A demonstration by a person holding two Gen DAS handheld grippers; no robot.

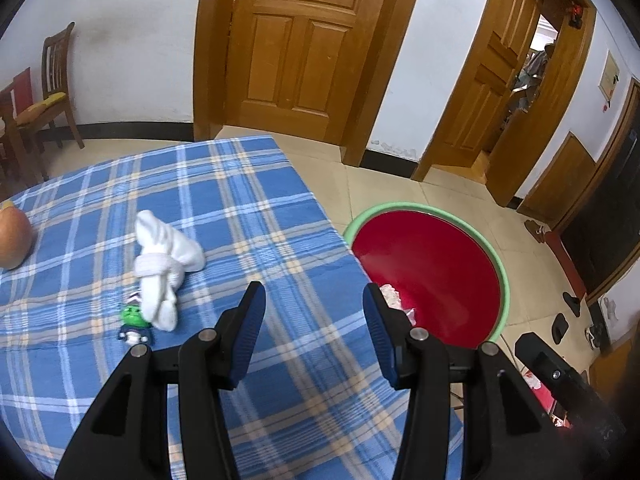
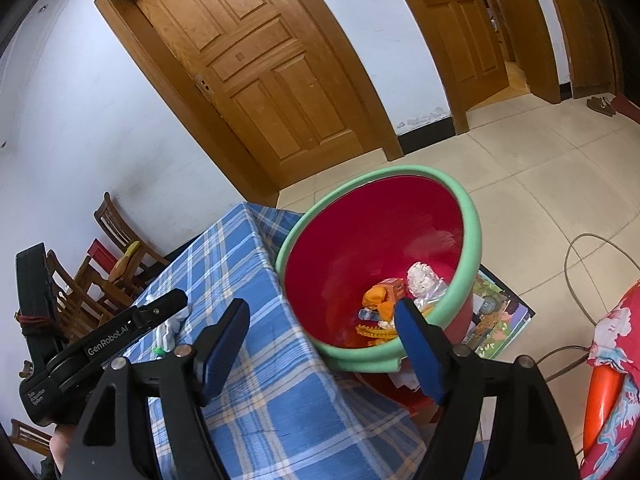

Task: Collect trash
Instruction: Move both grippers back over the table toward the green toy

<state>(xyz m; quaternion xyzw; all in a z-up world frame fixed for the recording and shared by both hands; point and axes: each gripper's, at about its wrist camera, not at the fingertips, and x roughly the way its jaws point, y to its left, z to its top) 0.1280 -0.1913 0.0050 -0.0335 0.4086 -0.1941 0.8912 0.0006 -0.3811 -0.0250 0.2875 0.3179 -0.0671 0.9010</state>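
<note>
A red basin with a green rim (image 1: 490, 240) (image 2: 474, 216) stands beside the table's right edge. It holds orange peel (image 2: 378, 298), a crumpled white wrapper (image 2: 420, 276) and other scraps. On the blue plaid tablecloth (image 1: 224, 208) lie a knotted white sock (image 1: 162, 264) and a small green and blue toy (image 1: 134, 322). My left gripper (image 1: 314, 320) is open and empty over the table's right edge, right of the sock. My right gripper (image 2: 322, 328) is open and empty, near the basin's front rim. The left gripper's body (image 2: 100, 344) shows in the right wrist view.
An onion (image 1: 14, 240) sits at the table's left edge. Wooden chairs (image 1: 52, 80) stand by the wall at the left. Closed and open wooden doors (image 1: 296, 44) are behind. A colourful mat (image 2: 500, 320) and a cable (image 2: 576, 248) lie on the tiled floor.
</note>
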